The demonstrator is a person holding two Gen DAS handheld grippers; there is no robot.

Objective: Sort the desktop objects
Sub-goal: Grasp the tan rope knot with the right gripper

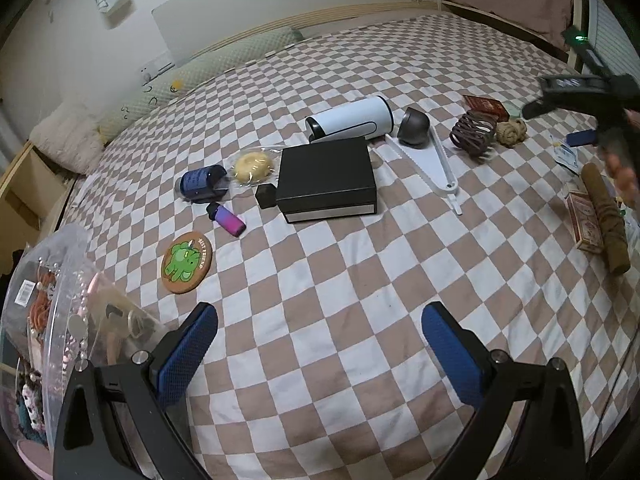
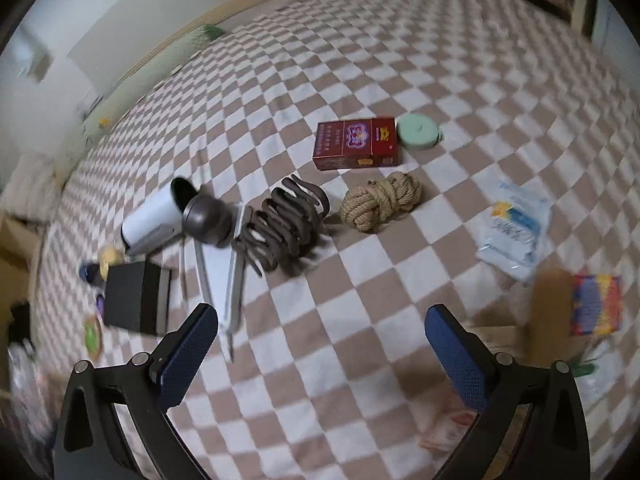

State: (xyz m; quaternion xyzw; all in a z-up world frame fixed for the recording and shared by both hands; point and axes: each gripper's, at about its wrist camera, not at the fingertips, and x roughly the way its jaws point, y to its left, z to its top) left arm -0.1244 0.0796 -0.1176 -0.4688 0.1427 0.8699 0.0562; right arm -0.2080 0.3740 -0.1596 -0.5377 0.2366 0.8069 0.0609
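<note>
Right wrist view, blurred: right claw [image 2: 320, 344] wide and empty above checkered bed [image 2: 400, 280], brown hair clip [image 2: 286, 226] just beside rope bundle [image 2: 382, 202], risking snagging both.

Right gripper [image 2: 320, 344] spread, empty; brown hair claw [image 2: 286, 226] beside rope ball [image 2: 382, 202]; view blurred.
</note>
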